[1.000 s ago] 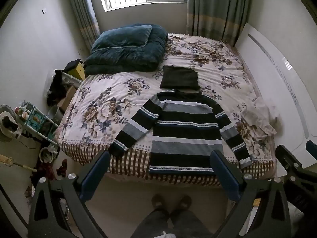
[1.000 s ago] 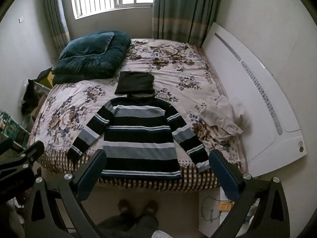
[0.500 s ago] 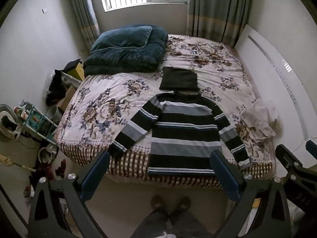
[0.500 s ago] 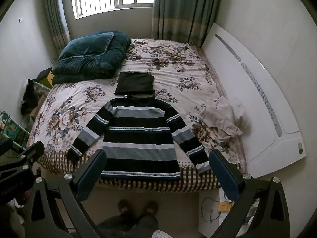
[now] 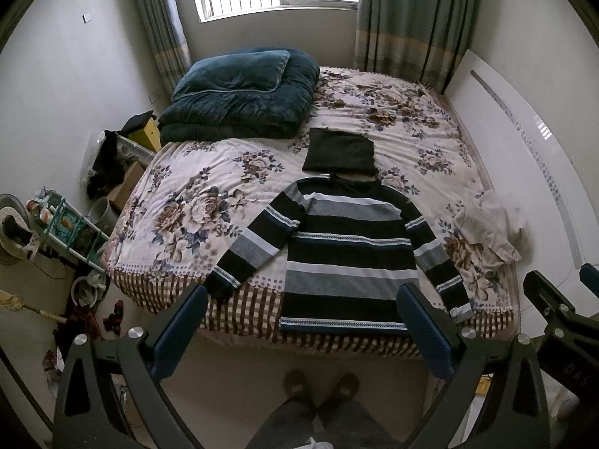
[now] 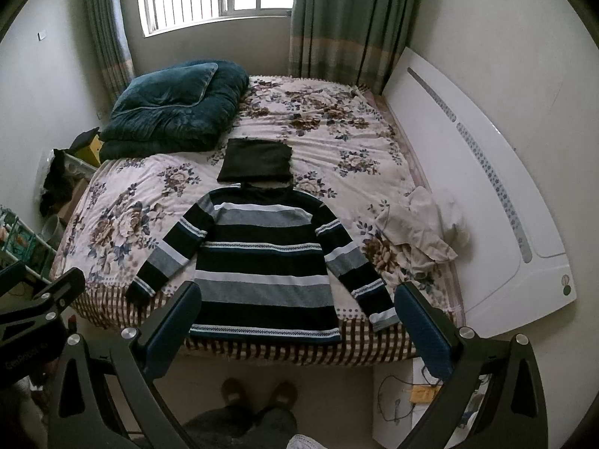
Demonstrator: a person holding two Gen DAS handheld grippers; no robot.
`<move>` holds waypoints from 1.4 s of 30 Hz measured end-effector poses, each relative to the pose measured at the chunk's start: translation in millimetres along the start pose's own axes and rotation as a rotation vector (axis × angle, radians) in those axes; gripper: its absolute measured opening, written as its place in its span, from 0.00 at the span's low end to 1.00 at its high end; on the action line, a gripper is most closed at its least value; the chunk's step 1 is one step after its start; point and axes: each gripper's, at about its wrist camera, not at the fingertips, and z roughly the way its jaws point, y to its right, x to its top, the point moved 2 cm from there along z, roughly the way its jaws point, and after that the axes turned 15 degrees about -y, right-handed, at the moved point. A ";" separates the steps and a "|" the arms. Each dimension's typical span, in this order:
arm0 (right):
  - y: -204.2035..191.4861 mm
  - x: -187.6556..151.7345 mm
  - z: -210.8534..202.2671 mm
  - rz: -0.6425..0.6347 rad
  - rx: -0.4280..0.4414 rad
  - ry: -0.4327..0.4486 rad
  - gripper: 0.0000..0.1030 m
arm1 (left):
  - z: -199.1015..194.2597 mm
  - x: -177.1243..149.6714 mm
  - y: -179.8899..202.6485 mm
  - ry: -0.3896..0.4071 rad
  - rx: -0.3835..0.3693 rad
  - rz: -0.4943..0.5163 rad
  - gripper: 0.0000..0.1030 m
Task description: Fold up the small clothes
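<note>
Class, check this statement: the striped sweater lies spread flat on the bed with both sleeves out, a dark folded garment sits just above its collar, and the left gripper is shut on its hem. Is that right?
Not quite. The left gripper is open, its fingers wide apart and holding nothing, as the left wrist view shows. The rest stands: the striped sweater lies flat on the bed, sleeves out, with the dark folded garment above its collar.

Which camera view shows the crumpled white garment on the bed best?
The right wrist view: the crumpled white garment lies nearer the picture's middle, whole and less distorted. The left wrist view shows it too, unobstructed but pushed toward the right side, beside the striped sweater.
</note>
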 end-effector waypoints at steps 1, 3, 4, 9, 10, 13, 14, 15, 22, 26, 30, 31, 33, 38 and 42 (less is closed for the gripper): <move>0.1 0.4 -0.2 0.000 0.000 0.000 1.00 | 0.0 0.0 0.0 0.000 -0.001 -0.001 1.00; -0.3 0.0 -0.5 0.000 -0.001 0.001 1.00 | 0.0 0.1 0.3 0.000 0.000 0.000 1.00; -0.3 -0.3 -0.9 -0.001 -0.001 0.001 1.00 | 0.1 0.0 0.0 0.000 -0.002 0.000 1.00; -0.5 -0.3 -1.8 -0.001 -0.001 0.002 1.00 | 0.1 0.0 -0.1 0.001 -0.002 0.001 1.00; -0.4 0.5 -1.8 0.000 -0.001 0.002 1.00 | 0.2 0.1 -0.1 0.000 -0.004 0.002 1.00; -0.8 0.5 -2.5 -0.002 -0.002 0.003 1.00 | 0.1 0.1 -0.2 0.001 -0.003 0.000 1.00; -0.9 -0.2 -2.7 -0.001 -0.002 0.004 1.00 | 0.1 0.0 -0.3 0.001 -0.004 -0.001 1.00; -0.9 0.2 -2.7 -0.001 -0.002 0.004 1.00 | 0.0 0.0 -0.2 0.002 -0.003 -0.002 1.00; -1.3 -0.1 -4.2 -0.002 -0.003 0.005 1.00 | 0.6 0.4 -0.4 0.003 -0.003 -0.001 1.00; -1.8 -0.6 -4.5 -0.002 -0.003 0.006 1.00 | 0.0 0.1 -0.4 0.006 -0.004 0.000 1.00; -0.6 4.9 -7.5 -0.001 -0.001 0.006 1.00 | 0.4 0.4 -0.5 0.007 -0.004 -0.001 1.00; -0.7 4.7 -7.4 -0.001 -0.002 0.006 1.00 | 0.6 0.8 -0.3 0.007 -0.003 -0.001 1.00; -1.0 3.9 -7.3 -0.002 -0.001 0.006 1.00 | 0.6 0.7 -0.2 0.007 -0.004 0.000 1.00; -1.4 2.8 -7.6 -0.001 -0.002 0.007 1.00 | 0.7 0.8 -0.7 0.009 -0.004 -0.001 1.00; -0.8 2.8 -8.5 -0.002 -0.002 0.008 1.00 | -0.2 8.1 3.4 0.010 -0.006 -0.001 1.00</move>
